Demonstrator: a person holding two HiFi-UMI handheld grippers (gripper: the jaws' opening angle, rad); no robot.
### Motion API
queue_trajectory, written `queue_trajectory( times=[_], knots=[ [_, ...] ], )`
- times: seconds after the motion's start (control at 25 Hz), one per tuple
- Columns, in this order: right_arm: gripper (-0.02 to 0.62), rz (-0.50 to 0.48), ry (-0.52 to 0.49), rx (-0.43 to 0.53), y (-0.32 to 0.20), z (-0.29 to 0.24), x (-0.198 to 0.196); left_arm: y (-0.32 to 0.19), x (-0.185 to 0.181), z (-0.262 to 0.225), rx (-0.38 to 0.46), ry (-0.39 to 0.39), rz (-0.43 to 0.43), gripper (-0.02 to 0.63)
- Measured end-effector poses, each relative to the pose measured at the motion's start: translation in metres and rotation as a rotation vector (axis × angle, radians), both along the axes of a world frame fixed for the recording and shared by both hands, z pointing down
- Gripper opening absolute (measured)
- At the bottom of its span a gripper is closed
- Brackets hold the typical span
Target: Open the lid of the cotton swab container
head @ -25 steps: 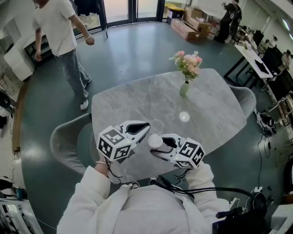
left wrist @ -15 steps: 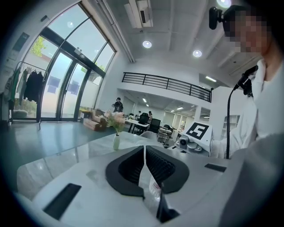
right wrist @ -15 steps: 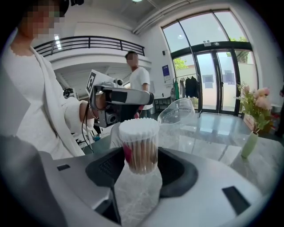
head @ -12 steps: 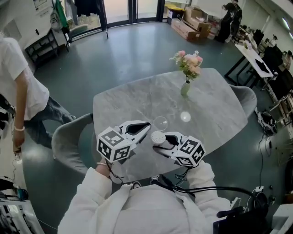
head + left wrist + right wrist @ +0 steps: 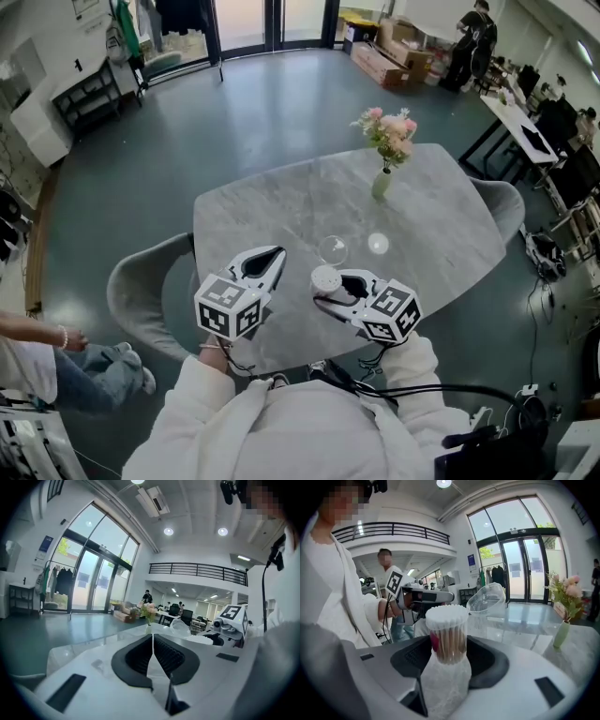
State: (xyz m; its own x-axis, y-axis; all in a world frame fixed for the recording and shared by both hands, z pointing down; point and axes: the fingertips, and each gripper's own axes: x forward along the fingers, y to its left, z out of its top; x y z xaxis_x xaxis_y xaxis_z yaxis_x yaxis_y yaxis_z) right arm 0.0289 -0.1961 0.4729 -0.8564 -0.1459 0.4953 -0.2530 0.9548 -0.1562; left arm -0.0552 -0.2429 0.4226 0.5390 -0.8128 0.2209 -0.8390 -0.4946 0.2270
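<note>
My right gripper (image 5: 328, 286) is shut on the cotton swab container (image 5: 325, 278), a clear tube packed with white-tipped swabs. In the right gripper view the container (image 5: 446, 630) stands upright between the pads with its top uncovered. The clear plastic lid (image 5: 331, 249) lies on the marble table (image 5: 281, 202) just beyond the container; the same lid (image 5: 487, 599) shows past the swabs. My left gripper (image 5: 277, 253) is shut and holds nothing, to the left of the container and apart from it. From its own view the jaws (image 5: 152, 641) meet, with the lid (image 5: 180, 626) off to the right.
A small green vase of pink flowers (image 5: 382, 169) stands at the table's far side. Grey chairs sit at the left (image 5: 141, 291) and the right (image 5: 502, 202) of the table. A person (image 5: 47, 366) is at the lower left on the floor.
My left gripper has drawn back to the left, away from the container and lid. The right gripper and container have stayed put. The walking person moved to the lower left.
</note>
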Motion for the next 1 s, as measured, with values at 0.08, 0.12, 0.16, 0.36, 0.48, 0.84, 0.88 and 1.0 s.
queue_trajectory(
  times=[0.08,0.12,0.16,0.36,0.48,0.84,0.88,1.0],
  knots=[
    [0.282,0.010,-0.006,0.001,-0.001,-0.001,0.000,0.001,-0.008,0.001,0.004,0.016,-0.037,0.018],
    [0.282,0.013,-0.005,0.004,-0.001,-0.002,0.000,0.001,-0.011,0.002,0.005,0.025,-0.049,0.018],
    [0.282,0.015,-0.004,0.006,-0.002,-0.002,0.000,0.002,-0.014,0.001,0.006,0.031,-0.058,0.018],
    [0.284,0.020,-0.001,0.007,0.015,-0.010,-0.010,0.017,-0.029,0.000,0.013,0.017,-0.084,0.018],
    [0.284,0.020,-0.010,0.009,0.031,-0.019,-0.017,0.029,-0.036,0.005,0.011,0.001,-0.101,0.018],
    [0.284,0.070,-0.035,0.027,0.065,-0.027,-0.020,0.067,-0.035,0.022,-0.026,0.045,-0.103,0.018],
    [0.284,0.076,-0.038,0.025,0.070,-0.027,-0.020,0.071,-0.033,0.022,-0.026,0.043,-0.098,0.018],
    [0.284,0.094,-0.048,0.017,0.083,-0.027,-0.020,0.083,-0.029,0.021,-0.028,0.033,-0.083,0.018]
  ],
)
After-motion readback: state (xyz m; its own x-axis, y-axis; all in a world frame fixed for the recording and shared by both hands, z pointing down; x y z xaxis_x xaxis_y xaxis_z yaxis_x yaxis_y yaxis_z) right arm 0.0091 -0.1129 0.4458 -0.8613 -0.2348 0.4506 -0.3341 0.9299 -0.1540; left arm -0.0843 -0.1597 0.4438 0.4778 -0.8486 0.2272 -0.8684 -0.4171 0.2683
